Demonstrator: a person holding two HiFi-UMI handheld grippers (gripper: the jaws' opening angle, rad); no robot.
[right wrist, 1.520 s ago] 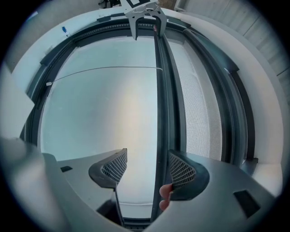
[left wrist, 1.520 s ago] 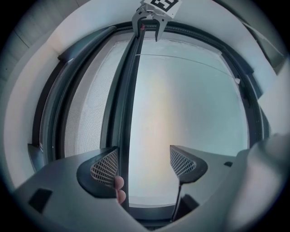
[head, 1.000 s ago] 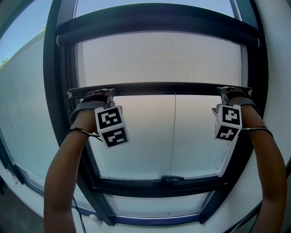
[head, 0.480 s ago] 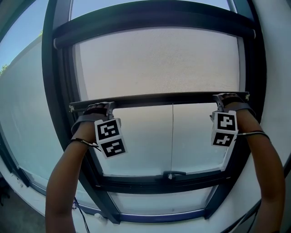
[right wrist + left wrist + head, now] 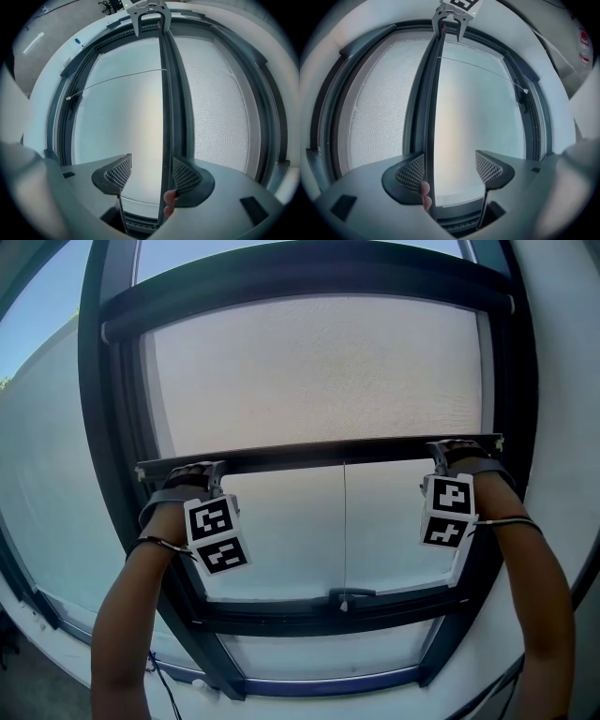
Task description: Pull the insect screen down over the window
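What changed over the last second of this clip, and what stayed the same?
The pull bar moved down the window frame, carried by the left gripper and right gripper. More mesh now shows above it. Nothing was taken hold of or released. Unchanged: each gripper straddles one end of the bar, jaws apart.

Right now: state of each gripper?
Left gripper: jaws open, screen's pull bar between them, against one jaw.
Right gripper: jaws open, same bar between them, against one jaw.
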